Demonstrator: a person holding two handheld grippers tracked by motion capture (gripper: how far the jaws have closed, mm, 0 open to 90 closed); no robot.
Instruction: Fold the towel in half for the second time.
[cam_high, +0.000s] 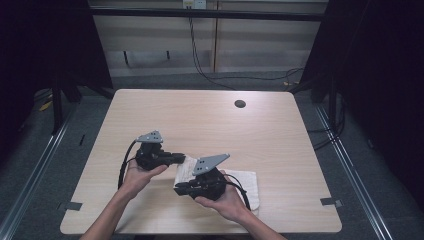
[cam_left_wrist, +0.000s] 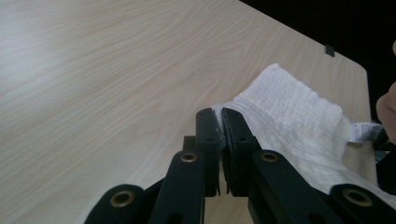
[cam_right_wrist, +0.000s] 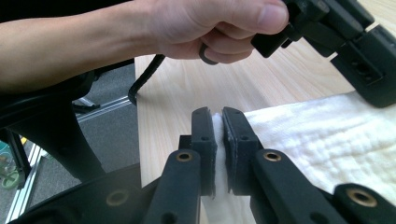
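Two claws, one towel!
Left claw (cam_left_wrist: 222, 116) and right claw (cam_right_wrist: 219, 115) each pinch the towel (cam_left_wrist: 299, 112); high view shows bare worktop (cam_high: 210, 115) beyond.

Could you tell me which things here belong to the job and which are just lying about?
In use:
- white textured cloth towel
- left claw, shut on its edge
- right claw, shut on its edge

Lying about:
- pale wooden table
- black cables on the floor behind it

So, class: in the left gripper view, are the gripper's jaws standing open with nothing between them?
No: the left gripper has its jaws closed on an edge of the white cloth.
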